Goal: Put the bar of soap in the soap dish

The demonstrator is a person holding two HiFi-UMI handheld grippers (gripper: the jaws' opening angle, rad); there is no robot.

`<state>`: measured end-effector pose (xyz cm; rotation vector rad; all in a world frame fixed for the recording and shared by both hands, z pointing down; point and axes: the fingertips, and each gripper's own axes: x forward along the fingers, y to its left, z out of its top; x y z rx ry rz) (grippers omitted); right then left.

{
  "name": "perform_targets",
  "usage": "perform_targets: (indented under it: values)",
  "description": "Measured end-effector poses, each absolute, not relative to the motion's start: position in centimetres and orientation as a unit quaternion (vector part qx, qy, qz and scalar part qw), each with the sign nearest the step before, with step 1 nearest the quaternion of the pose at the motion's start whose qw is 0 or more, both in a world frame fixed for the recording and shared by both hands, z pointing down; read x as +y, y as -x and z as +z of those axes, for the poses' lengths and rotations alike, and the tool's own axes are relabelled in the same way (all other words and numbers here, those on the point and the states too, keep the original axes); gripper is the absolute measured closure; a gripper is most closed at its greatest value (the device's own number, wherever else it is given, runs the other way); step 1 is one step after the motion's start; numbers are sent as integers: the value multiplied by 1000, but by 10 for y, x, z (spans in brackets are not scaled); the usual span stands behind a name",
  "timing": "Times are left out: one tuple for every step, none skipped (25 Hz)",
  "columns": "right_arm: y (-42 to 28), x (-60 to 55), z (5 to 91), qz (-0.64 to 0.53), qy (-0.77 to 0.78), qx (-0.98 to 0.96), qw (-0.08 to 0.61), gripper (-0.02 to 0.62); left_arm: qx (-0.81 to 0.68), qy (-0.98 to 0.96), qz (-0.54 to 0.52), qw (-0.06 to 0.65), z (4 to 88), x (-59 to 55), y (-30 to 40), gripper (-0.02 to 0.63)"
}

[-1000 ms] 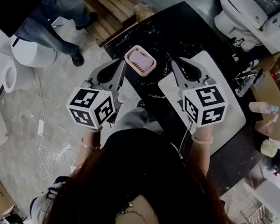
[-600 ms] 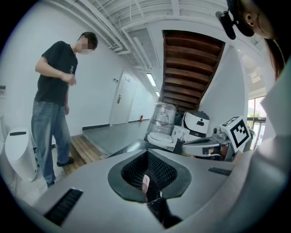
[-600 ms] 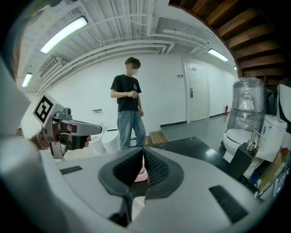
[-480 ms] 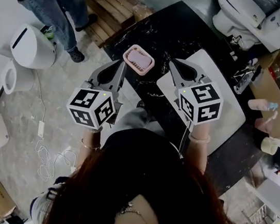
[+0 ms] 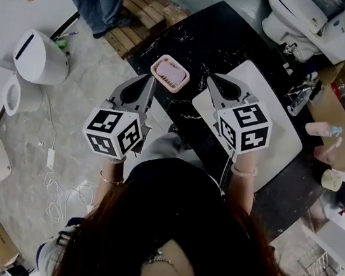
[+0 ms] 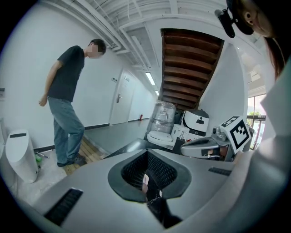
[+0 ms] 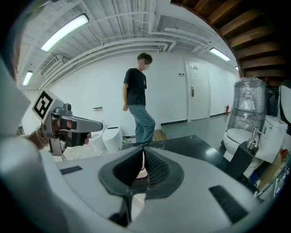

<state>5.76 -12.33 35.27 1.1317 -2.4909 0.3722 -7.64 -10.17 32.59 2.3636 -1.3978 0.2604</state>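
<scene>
soap in pink soap dish on black table

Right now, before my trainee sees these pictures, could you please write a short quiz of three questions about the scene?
1. True or false: the soap dish stands on the white board.
2. What lies in the dish? A) a pale bar of soap B) a sponge C) nothing
3. How do the right gripper's jaws stand?
Key: 1 false, it stands on the black counter; 2 A; 3 together, holding nothing.

Dish on counter, L of board.
</scene>
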Motion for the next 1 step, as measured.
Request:
perform_targets:
  values:
    - [-57, -123, 353, 133, -401, -886, 190, 577, -498, -841, 93, 189, 326, -102, 76, 612]
